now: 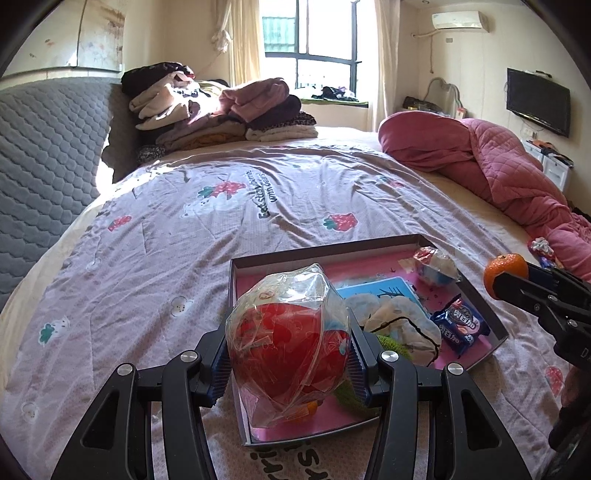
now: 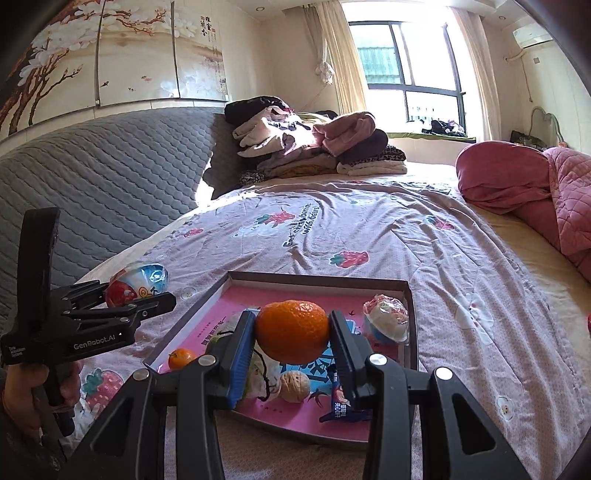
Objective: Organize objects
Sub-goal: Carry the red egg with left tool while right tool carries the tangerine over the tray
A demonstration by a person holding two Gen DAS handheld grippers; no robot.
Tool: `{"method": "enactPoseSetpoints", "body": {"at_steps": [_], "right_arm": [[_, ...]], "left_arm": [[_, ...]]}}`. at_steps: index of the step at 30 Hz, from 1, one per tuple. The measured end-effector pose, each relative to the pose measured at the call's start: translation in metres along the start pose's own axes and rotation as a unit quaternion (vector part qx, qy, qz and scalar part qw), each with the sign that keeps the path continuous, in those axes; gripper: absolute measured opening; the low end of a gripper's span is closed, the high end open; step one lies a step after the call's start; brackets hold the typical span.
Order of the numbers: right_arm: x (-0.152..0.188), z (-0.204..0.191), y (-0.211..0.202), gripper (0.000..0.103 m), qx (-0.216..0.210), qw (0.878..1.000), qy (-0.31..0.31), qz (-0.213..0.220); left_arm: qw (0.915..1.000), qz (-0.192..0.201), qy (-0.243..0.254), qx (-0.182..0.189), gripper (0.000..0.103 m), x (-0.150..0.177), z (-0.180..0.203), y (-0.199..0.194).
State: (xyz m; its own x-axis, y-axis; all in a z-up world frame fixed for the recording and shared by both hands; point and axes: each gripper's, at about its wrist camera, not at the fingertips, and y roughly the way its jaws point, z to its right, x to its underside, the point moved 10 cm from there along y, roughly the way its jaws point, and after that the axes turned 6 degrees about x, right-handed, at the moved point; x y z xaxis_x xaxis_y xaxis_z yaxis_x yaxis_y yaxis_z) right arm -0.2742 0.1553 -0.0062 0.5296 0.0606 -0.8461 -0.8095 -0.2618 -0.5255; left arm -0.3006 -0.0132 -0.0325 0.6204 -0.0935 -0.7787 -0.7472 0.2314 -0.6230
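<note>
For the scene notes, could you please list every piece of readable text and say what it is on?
"GenRobot.AI": side of the left hand-held gripper.
"with Bears": printed on the bedspread; the line beside it is too distorted to read.
Blue snack packet: characters too blurred.
Wall panel calligraphy: too small.
Pink tray print: unreadable.

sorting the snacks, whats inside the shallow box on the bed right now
In the box: a small orange, a walnut, a wrapped cup snack, a blue packet, a white pouch and a blue card. The held items cover part of the floor.
</note>
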Motion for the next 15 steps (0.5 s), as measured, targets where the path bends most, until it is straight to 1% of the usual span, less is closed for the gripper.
{"method": "enactPoseSetpoints", "body": {"at_steps": [7, 15], "right_arm": [[0.018, 0.001, 0.017, 0.041, -0.001, 1.0, -0.001, -0.028], [0.043, -0.005, 0.036, 0.041, 0.0, 0.998, -0.012, -0.064]], "left_arm": [[0.9998, -0.019, 0.003, 0.002, 0.054, 0.013, 0.002, 0.022], [0.9992, -0.037, 0.007, 0.011, 0.054, 0.028, 0.011, 0.035]]}}
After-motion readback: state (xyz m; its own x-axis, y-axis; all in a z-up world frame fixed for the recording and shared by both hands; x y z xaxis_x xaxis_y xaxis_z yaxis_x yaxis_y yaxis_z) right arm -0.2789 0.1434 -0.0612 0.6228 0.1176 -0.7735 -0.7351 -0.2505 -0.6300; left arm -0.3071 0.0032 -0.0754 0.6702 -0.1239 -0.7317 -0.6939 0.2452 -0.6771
